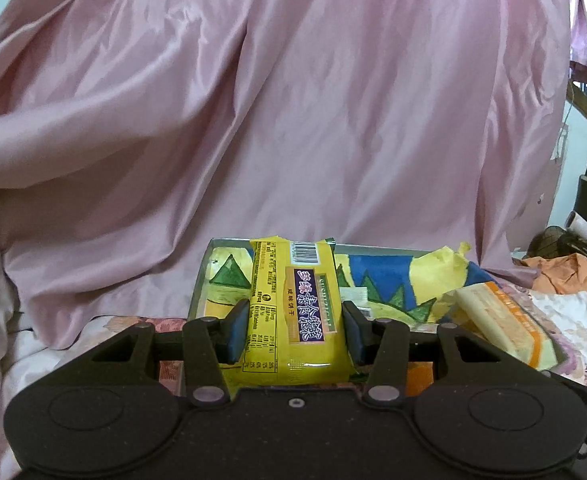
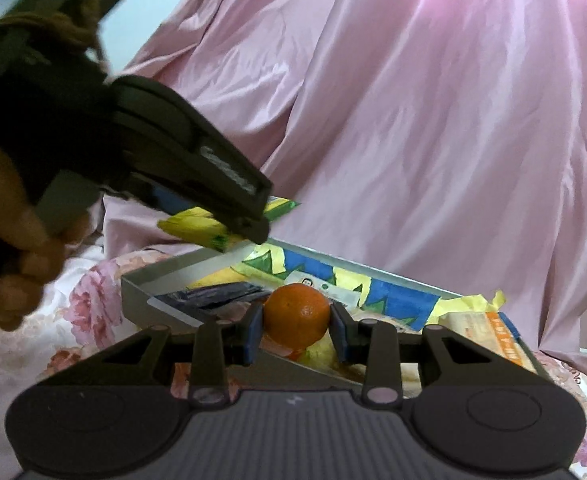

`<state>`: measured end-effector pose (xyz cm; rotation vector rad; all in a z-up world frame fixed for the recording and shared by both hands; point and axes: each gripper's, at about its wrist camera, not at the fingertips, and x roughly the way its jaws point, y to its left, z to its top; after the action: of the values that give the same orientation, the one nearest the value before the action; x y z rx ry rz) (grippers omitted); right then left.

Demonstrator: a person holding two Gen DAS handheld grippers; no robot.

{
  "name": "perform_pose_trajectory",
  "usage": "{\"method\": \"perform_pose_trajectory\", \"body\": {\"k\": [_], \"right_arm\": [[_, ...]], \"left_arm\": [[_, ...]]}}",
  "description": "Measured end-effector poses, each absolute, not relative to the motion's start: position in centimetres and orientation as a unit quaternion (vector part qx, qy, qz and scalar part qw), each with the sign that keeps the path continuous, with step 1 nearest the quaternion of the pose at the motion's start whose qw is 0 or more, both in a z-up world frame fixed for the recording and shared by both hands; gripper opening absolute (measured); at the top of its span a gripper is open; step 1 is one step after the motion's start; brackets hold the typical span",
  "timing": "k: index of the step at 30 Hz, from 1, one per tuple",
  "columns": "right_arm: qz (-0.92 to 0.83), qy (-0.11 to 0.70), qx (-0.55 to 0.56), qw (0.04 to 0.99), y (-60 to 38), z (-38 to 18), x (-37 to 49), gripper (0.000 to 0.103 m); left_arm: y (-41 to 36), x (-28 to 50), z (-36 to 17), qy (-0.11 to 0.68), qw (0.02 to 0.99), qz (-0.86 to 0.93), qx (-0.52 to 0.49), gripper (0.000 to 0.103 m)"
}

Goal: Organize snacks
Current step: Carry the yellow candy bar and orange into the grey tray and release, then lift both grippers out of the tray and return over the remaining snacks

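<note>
My left gripper [image 1: 295, 330] is shut on a yellow biscuit packet [image 1: 293, 312] with a barcode and a purple label, held above the near edge of a grey box [image 1: 201, 280] lined with a coloured drawing. In the right wrist view the same left gripper [image 2: 249, 224] hangs over the box's left wall [image 2: 133, 288] with the yellow packet [image 2: 197, 228] in it, and a hand grips its handle. My right gripper [image 2: 295, 328] is shut on an orange [image 2: 297, 316], just above the box. An orange-and-cream packet [image 1: 497, 320] lies at the box's right side.
A dark blue packet [image 2: 213, 298] and a small white sachet [image 2: 313, 282] lie inside the box. Yellow paper scraps [image 1: 441, 272] stick up from its far side. Pink satin cloth [image 1: 293, 100] drapes behind. The box rests on a floral bedsheet [image 2: 89, 300]; orange fabric [image 1: 565, 272] lies at the right.
</note>
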<state>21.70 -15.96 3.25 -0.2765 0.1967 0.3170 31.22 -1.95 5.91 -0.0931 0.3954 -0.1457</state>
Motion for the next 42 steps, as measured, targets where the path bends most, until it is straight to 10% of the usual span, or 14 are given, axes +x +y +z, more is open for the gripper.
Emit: {"method": "perform_pose_trajectory", "body": {"k": [18, 32, 42], "right_arm": [[0.155, 0.108, -0.131, 0.973, -15.1, 2.7, 22.7, 0.048], [0.109, 0.086, -0.118, 0.983, -17.0, 4.5, 20.5, 0.087], [0.027, 0.024, -0.109, 0.993, -20.2, 7.4, 16.3, 0.103]], "left_arm": [[-1.1, 33.3, 3.4, 0.229, 0.967, -0.071, -0.081, 0.050], [-0.6, 29.7, 5.6, 0.192, 0.973, -0.056, -0.119, 0.101], [-1.2, 25.2, 7.9, 0.172, 0.976, -0.048, -0.122, 0.102]]}}
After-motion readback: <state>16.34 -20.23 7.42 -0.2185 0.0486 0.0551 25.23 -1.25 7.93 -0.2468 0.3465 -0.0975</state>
